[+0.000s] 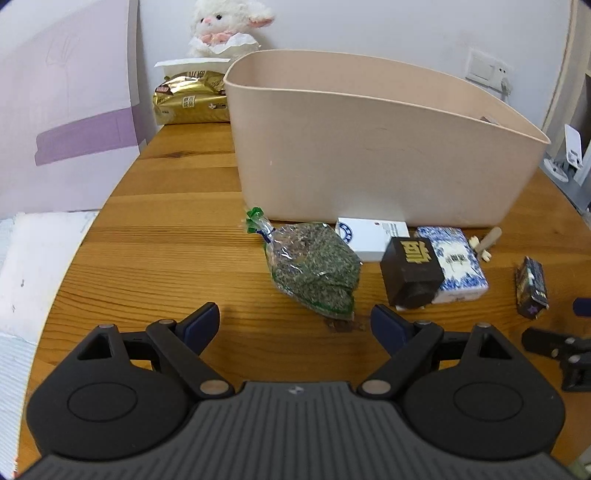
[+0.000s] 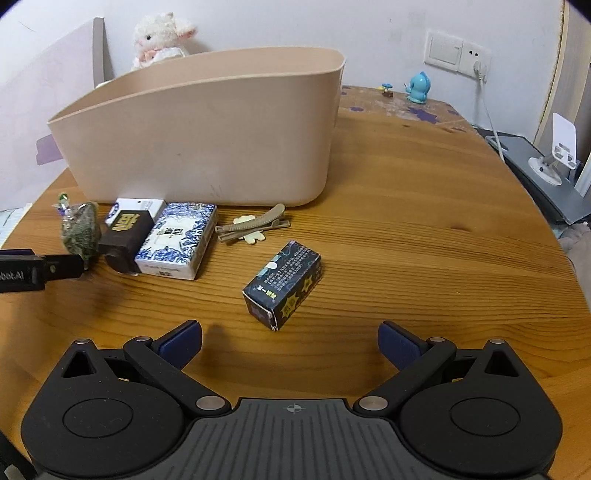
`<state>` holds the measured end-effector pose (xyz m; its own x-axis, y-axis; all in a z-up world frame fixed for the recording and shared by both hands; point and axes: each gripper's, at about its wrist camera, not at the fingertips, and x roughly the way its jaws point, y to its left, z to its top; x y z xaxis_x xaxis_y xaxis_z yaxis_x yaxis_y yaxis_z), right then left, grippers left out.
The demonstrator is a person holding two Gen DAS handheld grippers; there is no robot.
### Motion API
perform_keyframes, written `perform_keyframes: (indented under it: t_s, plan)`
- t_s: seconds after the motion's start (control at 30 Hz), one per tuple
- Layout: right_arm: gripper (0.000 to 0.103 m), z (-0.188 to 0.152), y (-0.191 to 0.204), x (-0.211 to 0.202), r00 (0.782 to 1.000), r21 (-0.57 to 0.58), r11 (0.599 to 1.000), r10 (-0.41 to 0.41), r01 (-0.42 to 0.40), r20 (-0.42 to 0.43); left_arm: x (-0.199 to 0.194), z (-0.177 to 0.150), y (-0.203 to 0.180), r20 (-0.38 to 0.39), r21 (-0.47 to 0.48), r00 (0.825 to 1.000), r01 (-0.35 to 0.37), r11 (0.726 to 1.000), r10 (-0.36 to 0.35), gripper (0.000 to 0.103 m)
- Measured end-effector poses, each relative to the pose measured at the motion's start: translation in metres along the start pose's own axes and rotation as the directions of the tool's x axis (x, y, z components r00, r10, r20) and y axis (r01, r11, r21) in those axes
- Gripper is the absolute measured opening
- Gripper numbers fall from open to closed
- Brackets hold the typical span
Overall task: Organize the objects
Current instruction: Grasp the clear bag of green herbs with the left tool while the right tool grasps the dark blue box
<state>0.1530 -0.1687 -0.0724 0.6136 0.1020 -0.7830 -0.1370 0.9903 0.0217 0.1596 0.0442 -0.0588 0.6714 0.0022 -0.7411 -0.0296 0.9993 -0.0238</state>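
Both tools hang low over the wooden bench [image 2: 406,229], and neither has anything in it. The left hand-held gripper [image 1: 295,325] has its blue-padded fingers spread wide, pointing at a clear bag of dried green herbs [image 1: 314,273] that lies just ahead of it, tied at the top with a green twist. The right hand-held gripper [image 2: 290,343] is spread just as wide, with a small dark box [image 2: 282,288] lying at a slant on the wood right in front of its gap.

A big beige tub [image 1: 369,155] stands behind everything, near the middle of the bench. Along its front wall sits a row of small things: a white packet [image 1: 369,236] right against the tub, a dark brown block with gold lettering [image 1: 412,273] resting partly over it, and a blue-and-white patterned packet [image 1: 458,266] touching the block on its other side. Just past that lies a beige hair clip [image 2: 255,225] on top of a little pale flower shape.

Further back, a gold foil bag [image 1: 190,98] sits beside the tub's far corner, and a white plush lamb [image 1: 225,26] is propped against the wall behind it. A blue figurine [image 2: 419,86] stands at the far edge of the bench under a wall socket
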Motion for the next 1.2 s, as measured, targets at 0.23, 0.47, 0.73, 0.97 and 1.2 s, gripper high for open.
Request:
perform_keyframes:
  t_s: [0.23,0.47,0.73,0.97,1.2]
  plan:
    - [0.1,0.004,0.002,0.009,0.998,-0.002,1.0,-0.027,0.027,0.05,0.017,0.01,0.009,0.015,-0.058,1.0,0.017,0.998,-0.017,0.09]
    - [0.07,0.001,0.003,0.006,0.992,0.01,1.0,-0.031,0.03,0.119,0.032,0.013,0.008,0.057,-0.037,0.998,0.003,0.999,-0.001,0.087]
    - [0.02,0.005,-0.005,0.004,0.99,0.022,0.999,-0.028,0.026,0.135,0.035,0.015,0.009,0.105,0.02,0.994,-0.012,1.0,0.01,0.06]
    - [0.02,0.003,-0.006,-0.004,0.991,0.034,0.999,0.008,-0.012,0.135,0.032,0.014,0.011,0.098,0.016,0.995,-0.018,1.0,0.016,0.057]
    - [0.02,0.009,-0.004,-0.038,0.976,0.013,0.999,0.031,-0.035,0.216,0.003,0.013,0.014,0.154,0.024,0.987,-0.037,0.999,0.033,0.057]
